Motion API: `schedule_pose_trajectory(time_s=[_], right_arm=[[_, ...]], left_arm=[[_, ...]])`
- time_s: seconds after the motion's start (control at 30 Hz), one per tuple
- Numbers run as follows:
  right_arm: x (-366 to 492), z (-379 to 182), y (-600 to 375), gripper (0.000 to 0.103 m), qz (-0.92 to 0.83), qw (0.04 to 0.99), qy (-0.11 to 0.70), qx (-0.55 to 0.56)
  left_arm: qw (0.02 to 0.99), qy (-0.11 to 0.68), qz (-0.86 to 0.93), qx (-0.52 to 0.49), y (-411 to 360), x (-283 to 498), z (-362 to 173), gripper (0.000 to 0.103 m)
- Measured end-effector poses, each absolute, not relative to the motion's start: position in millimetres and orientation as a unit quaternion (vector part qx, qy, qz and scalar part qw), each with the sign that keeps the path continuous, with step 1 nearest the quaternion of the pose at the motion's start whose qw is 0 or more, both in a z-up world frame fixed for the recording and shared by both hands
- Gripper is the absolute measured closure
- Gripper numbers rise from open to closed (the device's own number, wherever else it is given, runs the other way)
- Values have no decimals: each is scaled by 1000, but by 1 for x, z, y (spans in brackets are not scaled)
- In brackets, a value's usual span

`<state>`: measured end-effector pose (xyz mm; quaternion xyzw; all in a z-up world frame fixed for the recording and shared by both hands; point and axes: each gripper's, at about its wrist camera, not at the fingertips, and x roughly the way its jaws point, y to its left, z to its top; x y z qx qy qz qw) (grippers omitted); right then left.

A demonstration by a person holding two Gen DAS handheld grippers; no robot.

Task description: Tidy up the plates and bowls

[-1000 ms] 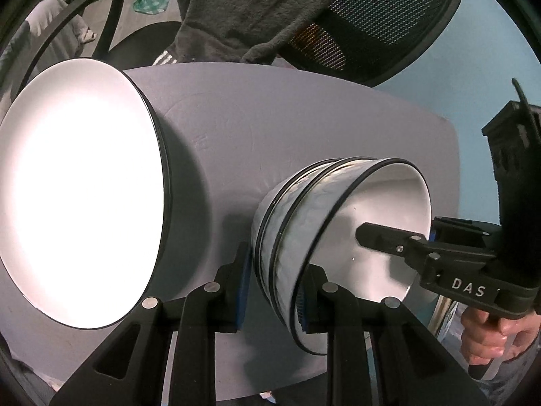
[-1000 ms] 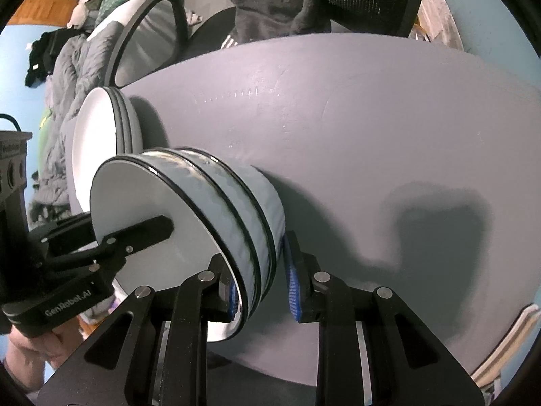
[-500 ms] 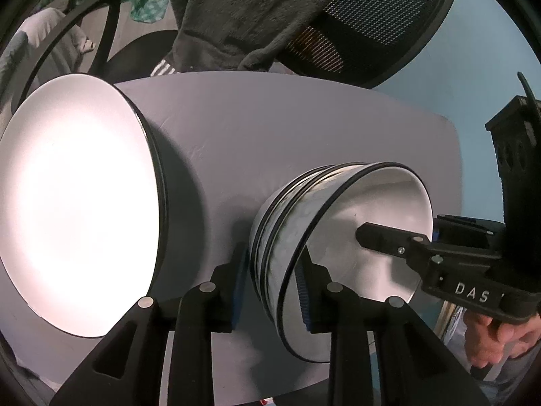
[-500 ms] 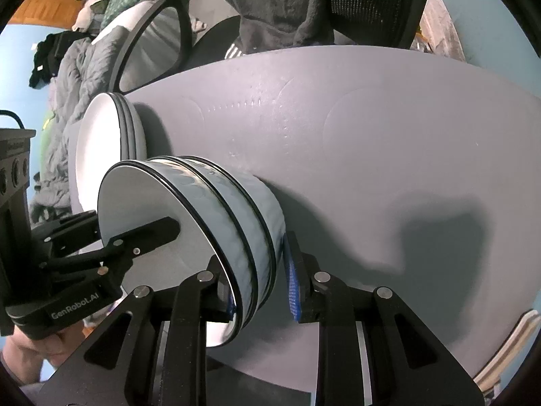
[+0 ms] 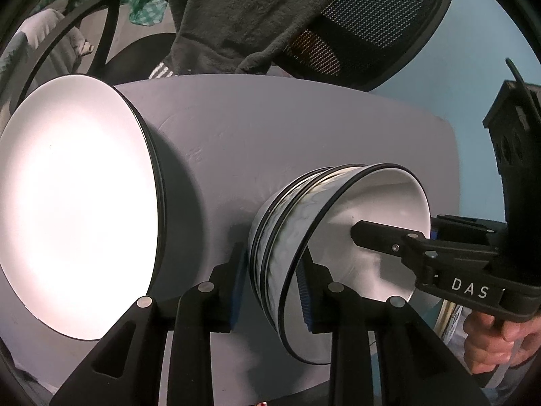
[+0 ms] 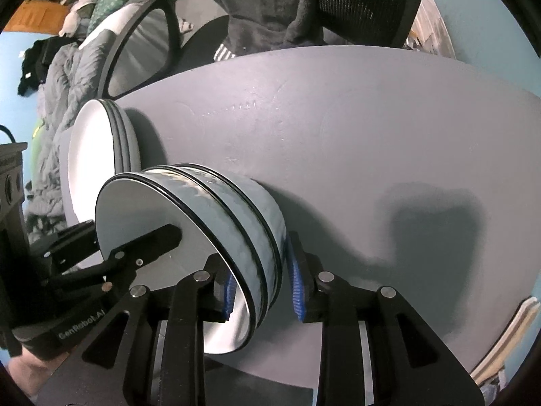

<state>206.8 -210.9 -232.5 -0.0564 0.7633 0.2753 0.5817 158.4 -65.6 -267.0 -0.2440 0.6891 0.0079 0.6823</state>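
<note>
— Where are the bowls?

— Nested in one stack of bowls, black rims showing, standing on the grey counter near its front edge. The stack of plates sits on the counter near them, with a strip of bare counter between the two in the left view.

— And the left claw?

— It straddles the near wall of the stack, one blue pad outside and one inside the top bowl. There is a gap at each pad, so it is not pinching (loose, I'd say).

— The right claw?

— Same arrangement on the other side of the stack: one finger reaches into the top bowl, the other stands just beside the outer wall. Its jaws are opening, the wall between them but not squeezed.

— Anything behind?

— A mesh chair with a dark cloth draped over it. A hand grips the right claw's handle.
</note>
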Motion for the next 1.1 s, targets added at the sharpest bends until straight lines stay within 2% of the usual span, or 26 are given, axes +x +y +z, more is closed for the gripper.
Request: schedule_pose_trajectory(time_s=[0.23,0.47,0.9,1.1], right_arm=[[201,-226,-206,81,272,598,749,-87],[198,-227,-207,83,264,594,756,-80],[195,-229,-210,83,263,595,757,-64],[197,-230,-213,81,268,594,756,-63]], left_arm=[[689,686,28,-232,-67,154,-261,84],[684,692,30,-229,-65,154,-261,85],[690,692,25,-209,-68,155,-261,83],[689,689,21,-222,-69,156,-263,78]])
